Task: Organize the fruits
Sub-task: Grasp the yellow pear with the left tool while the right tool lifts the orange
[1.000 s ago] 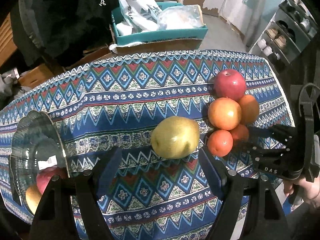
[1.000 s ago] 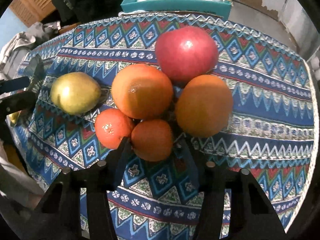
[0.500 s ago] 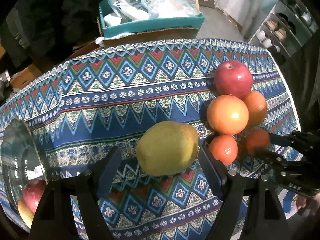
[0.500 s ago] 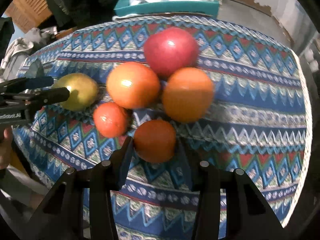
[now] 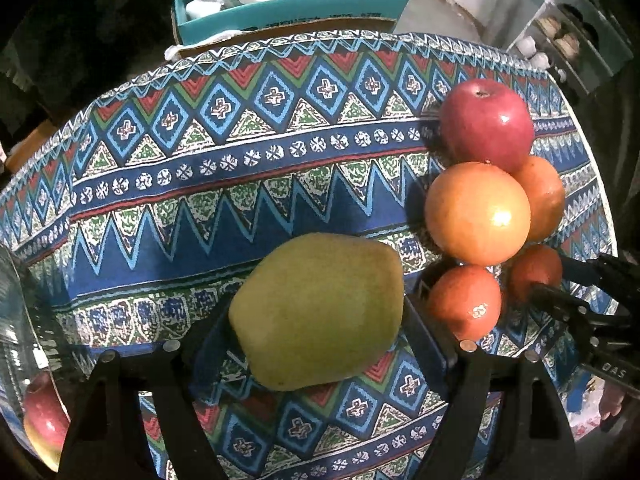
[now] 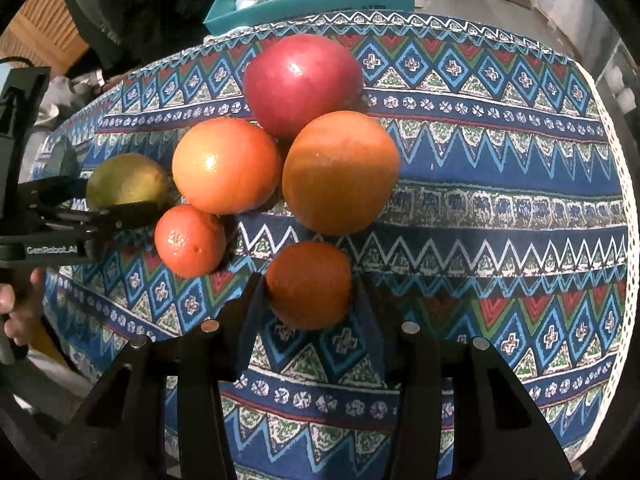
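Observation:
My left gripper (image 5: 316,316) has its two fingers around a yellow-green pear (image 5: 318,310) on the patterned cloth; I cannot see whether they grip it. My right gripper (image 6: 310,292) is shut on a small orange tangerine (image 6: 308,284) and holds it slightly apart from the pile. Beside it lie a second tangerine (image 6: 190,240), two large oranges (image 6: 226,166) (image 6: 340,172) and a red apple (image 6: 302,84). The pear also shows in the right wrist view (image 6: 126,180), between the left fingers (image 6: 120,214).
A glass bowl (image 5: 24,332) at the table's left edge holds a red apple (image 5: 42,410) and a yellow fruit. A teal box (image 5: 288,8) with bags stands behind the table. The table's right edge (image 6: 624,200) is close to the fruit pile.
My left gripper has moved forward until its fingers flank the pear. My right gripper has closed on the small tangerine and drawn it back from the pile.

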Action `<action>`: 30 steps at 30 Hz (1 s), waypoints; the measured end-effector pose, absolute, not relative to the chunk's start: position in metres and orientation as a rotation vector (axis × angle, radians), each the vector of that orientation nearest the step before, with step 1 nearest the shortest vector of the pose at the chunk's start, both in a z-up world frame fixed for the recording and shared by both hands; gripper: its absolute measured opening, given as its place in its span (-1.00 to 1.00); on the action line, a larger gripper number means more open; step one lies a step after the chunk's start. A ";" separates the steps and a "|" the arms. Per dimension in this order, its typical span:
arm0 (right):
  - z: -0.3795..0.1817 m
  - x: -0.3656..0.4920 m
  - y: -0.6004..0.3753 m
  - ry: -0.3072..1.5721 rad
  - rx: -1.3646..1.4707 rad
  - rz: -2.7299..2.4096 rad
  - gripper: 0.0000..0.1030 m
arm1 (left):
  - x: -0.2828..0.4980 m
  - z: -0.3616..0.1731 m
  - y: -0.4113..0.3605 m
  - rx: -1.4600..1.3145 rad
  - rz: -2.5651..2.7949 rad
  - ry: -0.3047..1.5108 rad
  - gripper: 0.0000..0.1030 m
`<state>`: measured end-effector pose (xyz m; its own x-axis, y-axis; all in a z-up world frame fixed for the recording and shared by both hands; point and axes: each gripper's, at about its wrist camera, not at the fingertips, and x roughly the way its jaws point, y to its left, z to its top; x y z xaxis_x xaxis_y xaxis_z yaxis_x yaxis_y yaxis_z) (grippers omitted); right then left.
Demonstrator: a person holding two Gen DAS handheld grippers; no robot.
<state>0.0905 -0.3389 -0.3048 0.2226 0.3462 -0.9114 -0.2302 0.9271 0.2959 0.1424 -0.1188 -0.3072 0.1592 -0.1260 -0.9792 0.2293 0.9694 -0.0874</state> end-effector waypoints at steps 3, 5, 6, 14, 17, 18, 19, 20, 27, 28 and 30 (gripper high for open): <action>-0.307 0.095 -0.335 1.286 0.095 0.391 -0.12 | 0.141 -0.307 -0.118 0.084 -0.273 1.377 0.51; -0.306 0.095 -0.331 1.280 0.081 0.388 -0.14 | 0.139 -0.306 -0.119 0.099 -0.276 1.365 0.50; -0.306 0.095 -0.329 1.277 0.075 0.387 -0.14 | 0.137 -0.306 -0.120 0.108 -0.273 1.360 0.50; -0.293 0.091 -0.329 1.235 0.075 0.376 -0.16 | 0.119 -0.285 -0.113 0.098 -0.281 1.317 0.50; -0.282 0.088 -0.329 1.207 0.064 0.374 -0.16 | 0.113 -0.274 -0.111 0.098 -0.285 1.294 0.50; -0.277 0.087 -0.328 1.192 0.058 0.373 -0.16 | 0.110 -0.270 -0.111 0.095 -0.288 1.287 0.50; -0.273 0.086 -0.327 1.181 0.055 0.373 -0.16 | 0.108 -0.267 -0.110 0.092 -0.290 1.282 0.50; -0.268 0.086 -0.326 1.168 0.051 0.375 -0.16 | 0.107 -0.263 -0.109 0.087 -0.295 1.275 0.50; -0.235 0.080 -0.317 1.085 0.046 0.391 -0.16 | 0.097 -0.229 -0.104 0.073 -0.312 1.205 0.50; -0.230 0.079 -0.316 1.073 0.048 0.395 -0.16 | 0.095 -0.225 -0.102 0.068 -0.313 1.198 0.50; -0.219 0.077 -0.313 1.045 0.051 0.404 -0.16 | 0.093 -0.216 -0.098 0.052 -0.315 1.186 0.50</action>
